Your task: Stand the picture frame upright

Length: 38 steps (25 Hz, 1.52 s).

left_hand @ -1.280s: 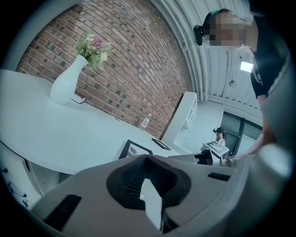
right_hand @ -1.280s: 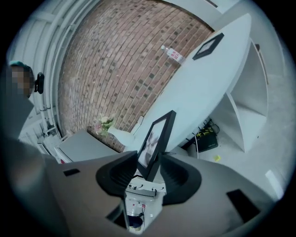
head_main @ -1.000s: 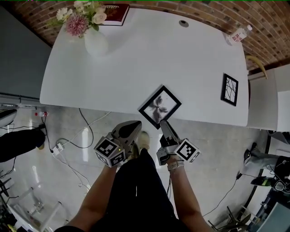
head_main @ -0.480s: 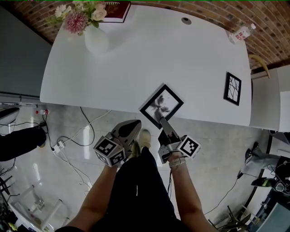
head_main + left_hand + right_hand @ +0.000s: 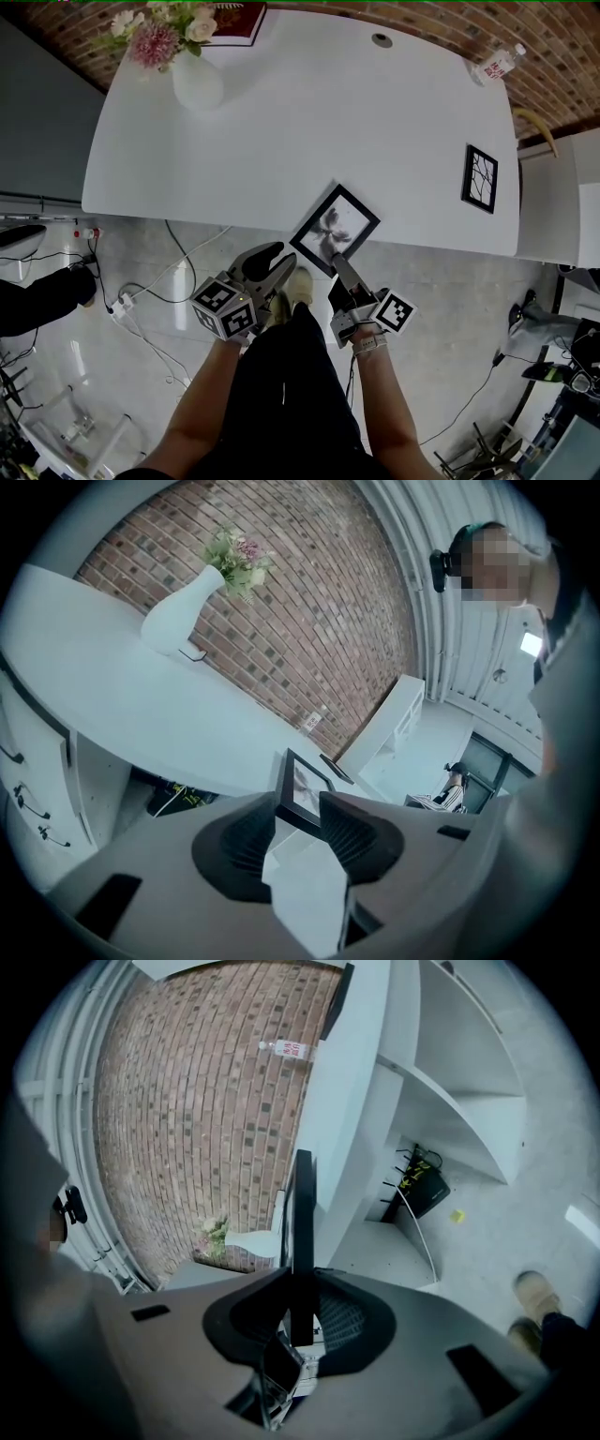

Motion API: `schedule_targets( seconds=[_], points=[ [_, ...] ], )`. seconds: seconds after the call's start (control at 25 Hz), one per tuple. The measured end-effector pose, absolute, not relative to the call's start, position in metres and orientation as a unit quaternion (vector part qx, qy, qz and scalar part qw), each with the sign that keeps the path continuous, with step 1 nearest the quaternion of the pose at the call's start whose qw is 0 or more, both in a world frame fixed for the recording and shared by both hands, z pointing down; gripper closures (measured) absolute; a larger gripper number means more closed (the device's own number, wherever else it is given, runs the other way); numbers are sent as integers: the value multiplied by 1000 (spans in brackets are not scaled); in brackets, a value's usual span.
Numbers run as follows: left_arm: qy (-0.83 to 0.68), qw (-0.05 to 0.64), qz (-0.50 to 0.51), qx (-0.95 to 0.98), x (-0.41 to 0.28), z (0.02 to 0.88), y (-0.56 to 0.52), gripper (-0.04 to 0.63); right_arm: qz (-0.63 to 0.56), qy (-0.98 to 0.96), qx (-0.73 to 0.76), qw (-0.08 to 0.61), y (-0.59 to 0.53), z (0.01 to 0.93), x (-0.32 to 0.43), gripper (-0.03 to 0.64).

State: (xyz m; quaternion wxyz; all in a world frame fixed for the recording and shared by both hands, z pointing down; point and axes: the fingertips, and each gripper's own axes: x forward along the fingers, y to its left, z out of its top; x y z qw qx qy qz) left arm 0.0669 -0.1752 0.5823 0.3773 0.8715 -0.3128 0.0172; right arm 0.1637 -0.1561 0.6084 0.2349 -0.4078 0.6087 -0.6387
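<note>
The black picture frame [image 5: 334,228] holds a flower print and lies at the near edge of the white table [image 5: 281,122], one corner over the edge. My right gripper [image 5: 339,263] is shut on that near corner after its jaws have just been closing. In the right gripper view the frame [image 5: 301,1232] runs edge-on between the pads. My left gripper [image 5: 276,260] stands open just left of the frame, its jaws having just been opening. In the left gripper view the frame's corner [image 5: 302,794] shows in the gap of that gripper [image 5: 298,822], with neither pad pressing on it.
A second small black frame [image 5: 479,178] lies at the table's right side. A white vase of flowers [image 5: 195,80] and a dark red book [image 5: 239,23] stand at the far left, a water bottle [image 5: 495,67] at the far right. Cables [image 5: 141,309] lie on the floor.
The left jaws have opened from shut. The right jaws have closed onto the frame's near corner. The frame has slid a little toward me, over the table's edge.
</note>
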Motion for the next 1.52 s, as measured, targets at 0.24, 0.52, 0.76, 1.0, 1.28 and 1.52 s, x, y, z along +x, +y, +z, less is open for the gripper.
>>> schedule_targets(
  seconds=[0.24, 0.52, 0.76, 1.0, 1.28, 1.52],
  points=[
    [-292, 440, 7, 849, 69, 594, -174, 390, -638, 619, -398, 226, -141, 607, 165, 535],
    [-244, 501, 30, 830, 80, 608, -167, 390, -635, 636, -385, 208, -125, 607, 164, 537],
    [-198, 523, 39, 828, 90, 611, -160, 390, -635, 651, -366, 196, -112, 609, 159, 538],
    [-175, 527, 30, 831, 89, 607, -161, 390, -627, 681, -335, 175, -108, 605, 149, 540],
    [-178, 546, -9, 819, 76, 595, -164, 426, -617, 715, -288, 161, -107, 590, 138, 540],
    [-192, 538, -23, 820, 59, 590, -164, 450, -605, 751, -227, 138, -111, 571, 113, 541]
  ],
)
